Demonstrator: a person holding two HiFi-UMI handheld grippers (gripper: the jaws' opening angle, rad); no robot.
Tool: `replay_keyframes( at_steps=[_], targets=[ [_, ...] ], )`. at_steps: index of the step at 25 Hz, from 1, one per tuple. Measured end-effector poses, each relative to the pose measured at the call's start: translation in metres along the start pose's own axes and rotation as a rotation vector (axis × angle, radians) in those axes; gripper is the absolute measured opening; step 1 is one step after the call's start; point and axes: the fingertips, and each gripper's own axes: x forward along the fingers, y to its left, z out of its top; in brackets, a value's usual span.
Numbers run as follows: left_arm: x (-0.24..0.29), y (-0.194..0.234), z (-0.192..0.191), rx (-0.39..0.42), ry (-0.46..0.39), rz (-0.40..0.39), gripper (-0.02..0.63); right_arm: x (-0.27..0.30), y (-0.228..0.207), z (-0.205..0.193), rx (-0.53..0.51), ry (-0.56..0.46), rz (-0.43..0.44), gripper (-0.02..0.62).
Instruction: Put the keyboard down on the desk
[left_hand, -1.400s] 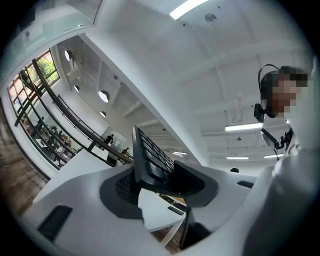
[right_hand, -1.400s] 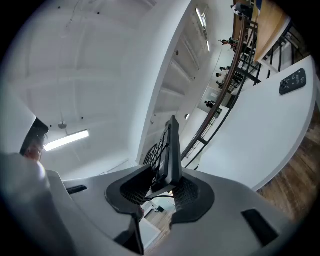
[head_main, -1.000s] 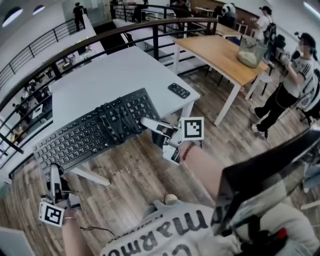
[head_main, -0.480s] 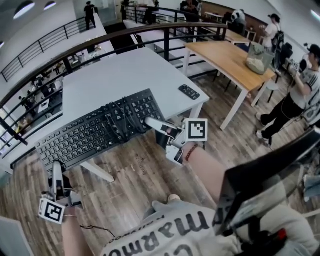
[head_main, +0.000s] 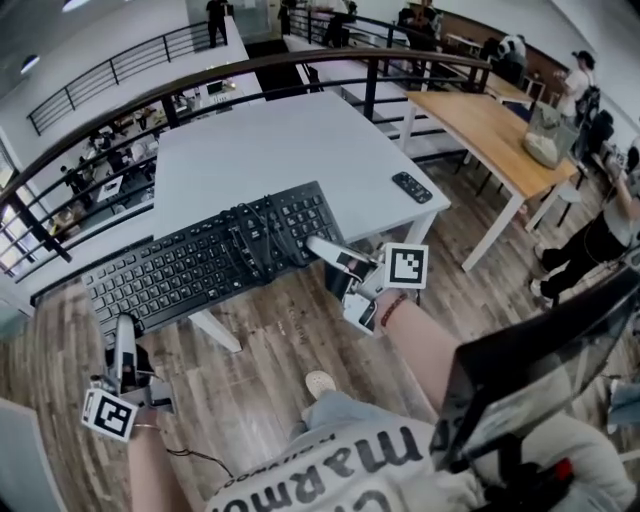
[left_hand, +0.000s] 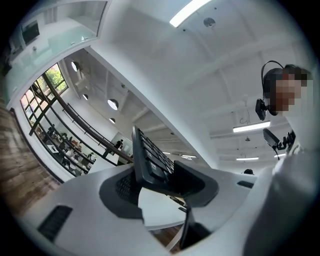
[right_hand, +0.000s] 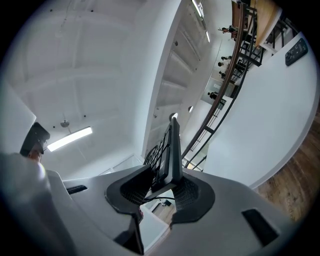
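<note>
A black keyboard with its cable bundled on top hangs roughly level over the near edge of the white desk, held at both ends. My left gripper is shut on its left end, low at the left of the head view. My right gripper is shut on the right end, by the number pad. In the left gripper view the keyboard stands edge-on, pinched in the left gripper. The right gripper view shows the keyboard clamped the same way in the right gripper.
A dark remote lies near the desk's right edge. A wooden table stands further right, with a person beside it. A curved railing runs behind the desk. A dark panel is low at the right, above the wood floor.
The head view has swung, so desk and keyboard now sit further right and higher in the picture. Both grippers keep their hold on the keyboard's ends.
</note>
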Motion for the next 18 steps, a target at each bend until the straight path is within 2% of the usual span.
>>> replay_keyframes(
  at_steps=[18],
  targets=[
    [-0.0029,-0.0028,0.001,0.035,-0.035,0.024,0.176,0.0089,-0.0106,0.0021,0.02,0.03,0.048,0.13]
  ],
)
